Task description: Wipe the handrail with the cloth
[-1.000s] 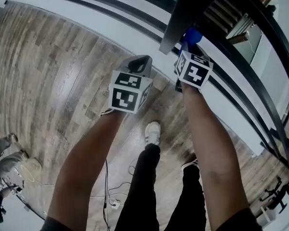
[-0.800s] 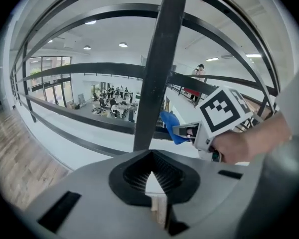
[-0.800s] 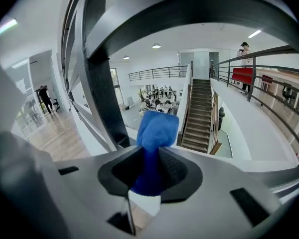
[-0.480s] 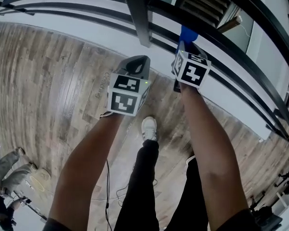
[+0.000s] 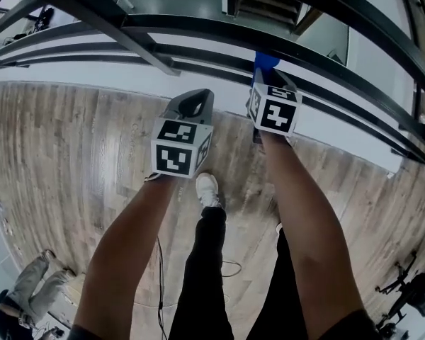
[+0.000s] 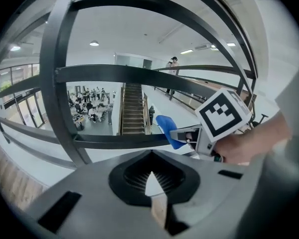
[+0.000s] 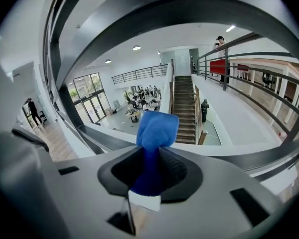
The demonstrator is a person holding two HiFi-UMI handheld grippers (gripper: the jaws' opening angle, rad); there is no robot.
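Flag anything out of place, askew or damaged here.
Nothing is damaged or spilled. The blue cloth sits bunched in the right tongs by the handrail; the left tongs are shut and empty. Only a loose cable lies on the wooden floor.

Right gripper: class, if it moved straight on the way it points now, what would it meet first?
Probably the dark railing bar beyond the blue cloth the right gripper holds; the gap is unclear.
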